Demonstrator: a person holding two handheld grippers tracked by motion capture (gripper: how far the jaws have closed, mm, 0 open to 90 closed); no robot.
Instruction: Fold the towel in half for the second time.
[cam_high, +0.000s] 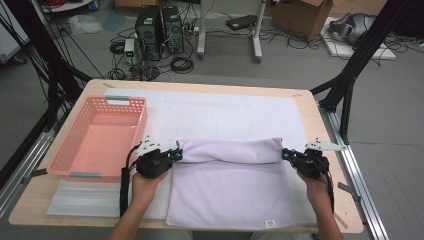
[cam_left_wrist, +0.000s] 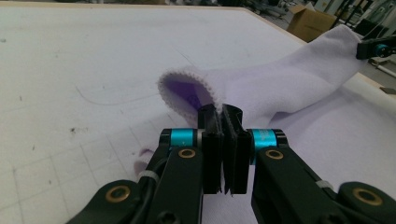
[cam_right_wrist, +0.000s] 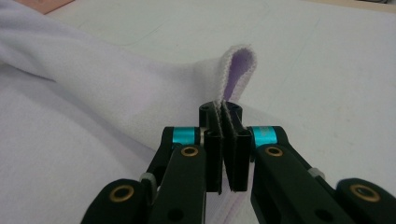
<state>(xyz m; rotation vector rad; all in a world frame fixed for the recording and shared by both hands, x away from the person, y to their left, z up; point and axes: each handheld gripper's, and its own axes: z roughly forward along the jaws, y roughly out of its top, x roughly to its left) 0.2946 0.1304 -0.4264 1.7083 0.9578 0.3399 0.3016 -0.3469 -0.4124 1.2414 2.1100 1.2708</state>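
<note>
Presently, both grippers are clamped on cloth. In the left gripper view the left gripper (cam_left_wrist: 223, 122) has its jaws pressed together with the hemmed edge of the towel (cam_left_wrist: 280, 88) pinched between the pads; a small loop of edge stands up just behind them. The right gripper (cam_right_wrist: 225, 116) shows the same condition in its own view: jaws closed tight on the towel's edge, a loop of hem rising above them.

From the high view, the left gripper (cam_high: 172, 155) holds the left end of a raised fold and the right gripper (cam_high: 289, 155) the right end, so the towel (cam_high: 230, 192) is stretched between the two hands. The lifted far edge forms a rounded roll across the middle of the table, while the near half lies flat on the white mat (cam_high: 225, 112), its near edge close to the table's front rim. A small label sits at the near right corner of the towel.

Judged from this arrangement, the first fold is under way: the far edge has been picked up and is about halfway over, not yet laid down on the near edge. Setting the edges together, releasing and any further folds remain. The pink basket (cam_high: 65, 155) stands to the left, touching nothing of the towel, with nothing visible inside; it looks a likely destination, though that cannot be confirmed.
</note>
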